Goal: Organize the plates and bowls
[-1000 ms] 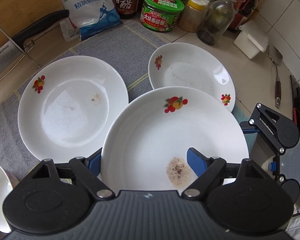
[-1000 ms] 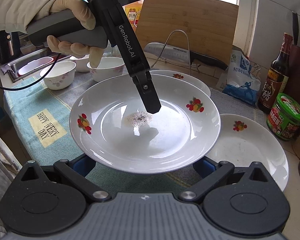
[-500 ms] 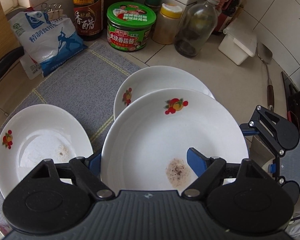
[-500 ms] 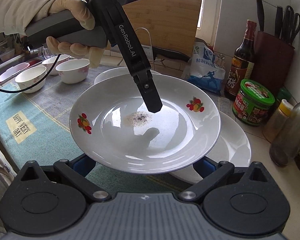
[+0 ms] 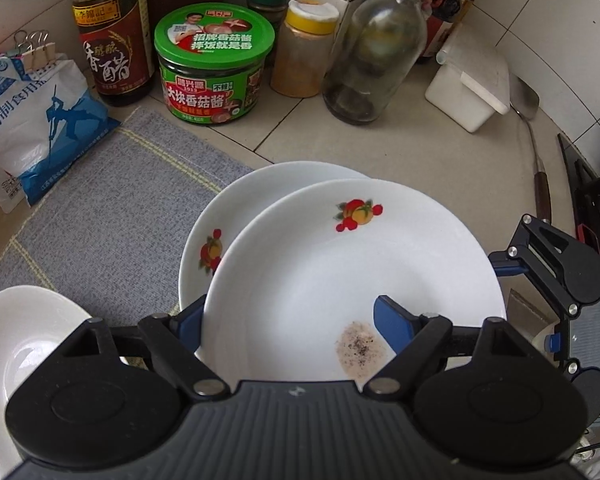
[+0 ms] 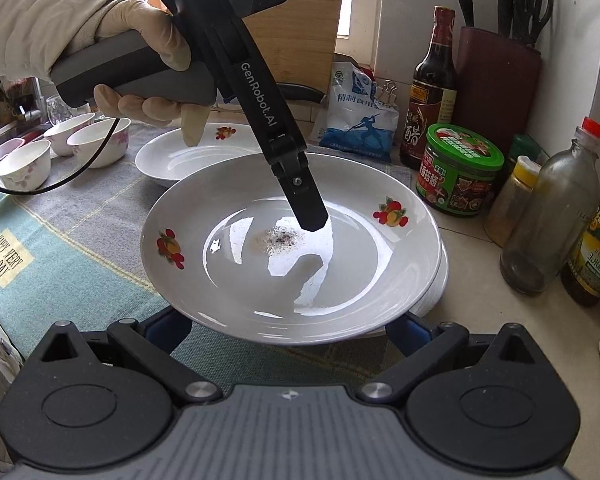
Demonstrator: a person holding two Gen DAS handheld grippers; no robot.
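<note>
three white plates are showing in the left wrist view: the held plate [image 5: 340, 280] with a brown speckled smear, a second plate [image 5: 236, 216] lying on the counter directly under it, and a third plate [image 5: 24, 328] sitting on the grey mat [image 5: 112, 208] at the lower left. the right wrist view is adding what the other misses: three small bowls [image 6: 60, 152] standing empty near the sink, a gloved hand [image 6: 148, 68] gripping the left gripper's handle, and a knife block [image 6: 496, 80] in the corner. the left wrist view alone is showing a white box [image 5: 472, 88] and a spatula [image 5: 528, 120].

the left gripper [image 5: 288, 320] is pinching the held plate's rim, one finger inside the dish beside the smear, the other beneath. the right gripper [image 6: 288, 324] is sitting under the plate's near edge with its jaws spread wide, and i cannot tell whether they are pressing on it.

a green-lidded jar [image 5: 214, 64], a dark vinegar bottle [image 5: 112, 32], a yellow-capped spice jar [image 5: 304, 48] holding orange powder and a nearly empty glass bottle [image 5: 376, 48] are lining the wall
</note>
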